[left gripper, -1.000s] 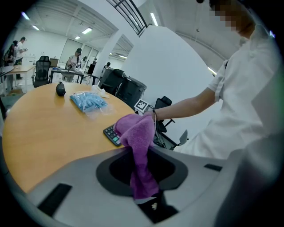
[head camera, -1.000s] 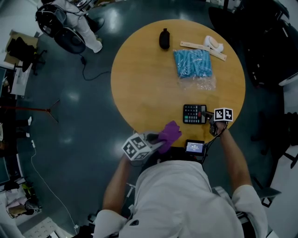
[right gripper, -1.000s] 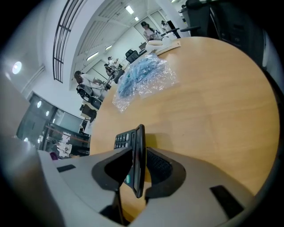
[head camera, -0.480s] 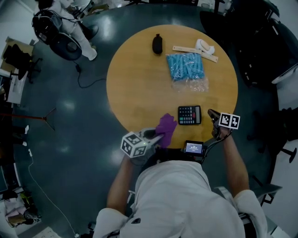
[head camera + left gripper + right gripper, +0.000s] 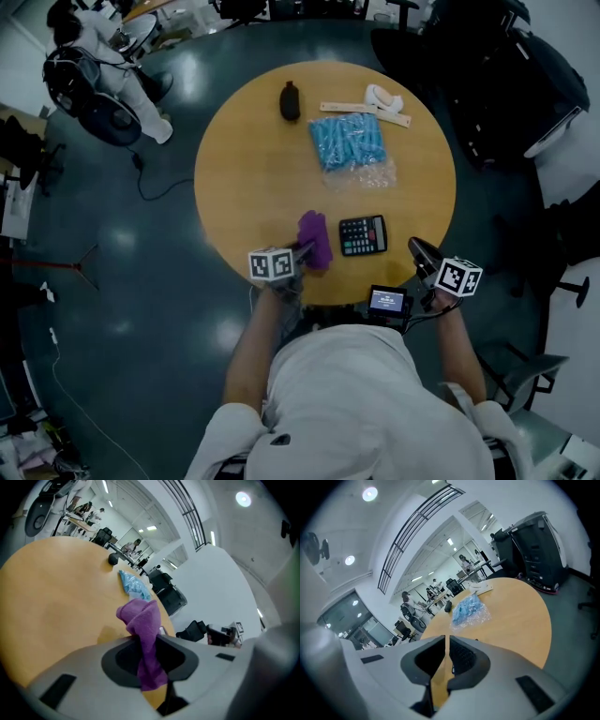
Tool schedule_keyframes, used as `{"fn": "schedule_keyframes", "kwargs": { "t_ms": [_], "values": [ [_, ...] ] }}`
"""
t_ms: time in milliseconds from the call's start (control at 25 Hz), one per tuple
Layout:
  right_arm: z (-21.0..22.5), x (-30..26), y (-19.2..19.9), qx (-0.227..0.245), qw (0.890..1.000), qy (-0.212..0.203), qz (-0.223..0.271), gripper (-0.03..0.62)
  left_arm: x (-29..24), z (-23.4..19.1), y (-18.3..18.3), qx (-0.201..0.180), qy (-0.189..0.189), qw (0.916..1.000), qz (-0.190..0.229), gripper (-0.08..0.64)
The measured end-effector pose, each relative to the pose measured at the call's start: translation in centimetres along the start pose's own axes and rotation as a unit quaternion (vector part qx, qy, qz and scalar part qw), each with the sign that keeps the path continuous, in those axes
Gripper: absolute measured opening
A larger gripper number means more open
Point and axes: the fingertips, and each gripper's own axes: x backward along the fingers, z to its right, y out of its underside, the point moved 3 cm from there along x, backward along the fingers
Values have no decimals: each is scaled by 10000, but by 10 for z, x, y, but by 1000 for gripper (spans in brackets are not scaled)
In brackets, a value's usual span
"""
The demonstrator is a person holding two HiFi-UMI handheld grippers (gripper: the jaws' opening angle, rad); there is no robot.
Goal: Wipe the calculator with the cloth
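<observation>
The black calculator lies flat near the front edge of the round wooden table. Just to its left hangs the purple cloth, and I cannot tell whether the two touch. My left gripper is shut on the cloth, which bunches up above the jaws and dangles below them. My right gripper is off the calculator, to its right at the table's rim. Its jaws have just been closing and stand almost together with nothing between them.
A bag of blue items lies at the back of the table, with a black object, a wooden ruler and a white item behind it. A small screen device sits at my chest. Chairs and equipment ring the table.
My left gripper has carried the cloth from the table's front edge inward, beside the calculator. My right gripper has let go of the calculator, pulled back to the rim and closed its jaws.
</observation>
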Motion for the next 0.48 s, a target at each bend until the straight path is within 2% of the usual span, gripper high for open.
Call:
{"fn": "schedule_keyframes", "kwargs": {
  "t_ms": [80, 160, 320, 480],
  "values": [
    [-4, 6, 2, 14, 10000, 27, 73, 38, -13, -12, 5, 85, -232, 9995, -181, 86],
    [-8, 10, 5, 66, 9999, 77, 106, 38, -19, -26, 14, 2, -707, 9964, -475, 86],
    [-16, 13, 11, 234, 9997, 76, 66, 38, -22, -46, 31, -295, -1687, 9784, -1156, 87],
    [-24, 11, 14, 243, 9997, -2, 101, 38, -19, -56, 31, -497, -2237, 9658, -1216, 101]
  ]
}}
